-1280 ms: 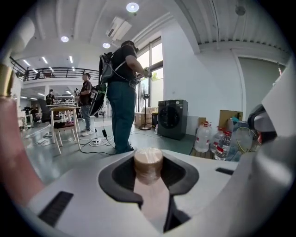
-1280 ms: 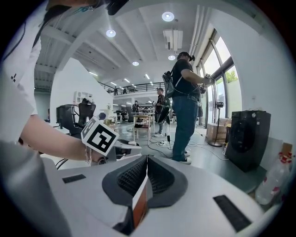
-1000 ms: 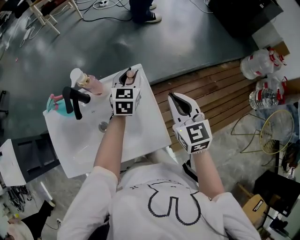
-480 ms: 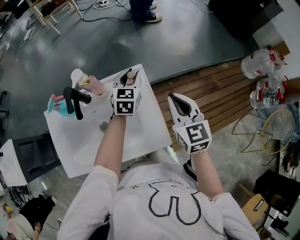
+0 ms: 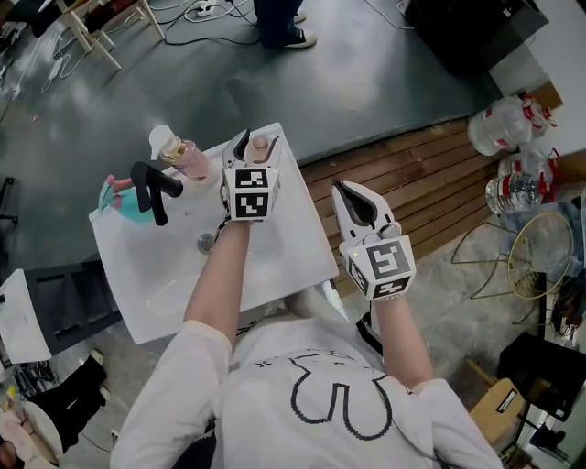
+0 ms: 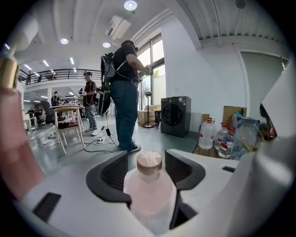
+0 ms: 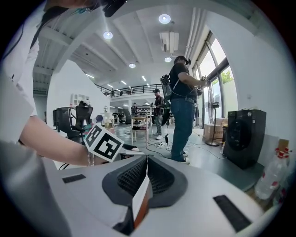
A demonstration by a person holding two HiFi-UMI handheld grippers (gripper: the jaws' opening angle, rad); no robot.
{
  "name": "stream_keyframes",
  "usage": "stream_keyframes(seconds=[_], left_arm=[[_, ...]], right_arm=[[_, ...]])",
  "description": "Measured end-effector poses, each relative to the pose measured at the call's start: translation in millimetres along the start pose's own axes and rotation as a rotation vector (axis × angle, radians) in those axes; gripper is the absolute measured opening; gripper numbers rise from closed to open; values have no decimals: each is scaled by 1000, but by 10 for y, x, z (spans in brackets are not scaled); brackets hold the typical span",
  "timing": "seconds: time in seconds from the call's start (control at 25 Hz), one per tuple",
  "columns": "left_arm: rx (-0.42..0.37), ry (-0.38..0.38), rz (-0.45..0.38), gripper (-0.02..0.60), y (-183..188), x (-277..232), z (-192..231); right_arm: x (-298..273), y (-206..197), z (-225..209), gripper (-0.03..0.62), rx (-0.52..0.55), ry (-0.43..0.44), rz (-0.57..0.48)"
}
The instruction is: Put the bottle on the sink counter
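Note:
A small pale pink bottle with a tan cap stands upright on the far right corner of the white sink counter. My left gripper is around it, and its jaws are opening. In the left gripper view the bottle stands between the dark pads, which are spread off its sides. My right gripper hangs to the right of the counter over the wooden floor. Its jaws are shut together, with nothing seen held.
A black faucet, a pink pump bottle and a teal spray bottle stand at the counter's far left, with the drain in the basin. Big water jugs and a wire fan guard lie at the right. A person's feet show at the top.
The left gripper's jaws have spread apart from the pink bottle, which stays standing on the counter corner. The right gripper has hardly moved.

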State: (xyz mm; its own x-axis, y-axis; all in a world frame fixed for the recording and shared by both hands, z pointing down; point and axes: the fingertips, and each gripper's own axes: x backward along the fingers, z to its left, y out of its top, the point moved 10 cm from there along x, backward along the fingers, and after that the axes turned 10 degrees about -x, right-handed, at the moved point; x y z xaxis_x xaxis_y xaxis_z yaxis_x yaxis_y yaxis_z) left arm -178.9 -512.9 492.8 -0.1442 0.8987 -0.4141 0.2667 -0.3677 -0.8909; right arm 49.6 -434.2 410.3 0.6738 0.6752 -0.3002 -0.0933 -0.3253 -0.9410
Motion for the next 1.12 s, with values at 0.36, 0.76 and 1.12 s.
stream_keyframes(seconds=[0.36,0.76,1.12], left_arm=[[-13,-3,-52,247,59,505,14],[-11,-13,-174,245,58,1375,73],[-26,22,-268,242,27,2199,230]], right_arm=[[254,17,346,29,3,-15,-37],[647,8,917,29,15,-9,-98],[954,72,1449,29,50,-9,-148]])
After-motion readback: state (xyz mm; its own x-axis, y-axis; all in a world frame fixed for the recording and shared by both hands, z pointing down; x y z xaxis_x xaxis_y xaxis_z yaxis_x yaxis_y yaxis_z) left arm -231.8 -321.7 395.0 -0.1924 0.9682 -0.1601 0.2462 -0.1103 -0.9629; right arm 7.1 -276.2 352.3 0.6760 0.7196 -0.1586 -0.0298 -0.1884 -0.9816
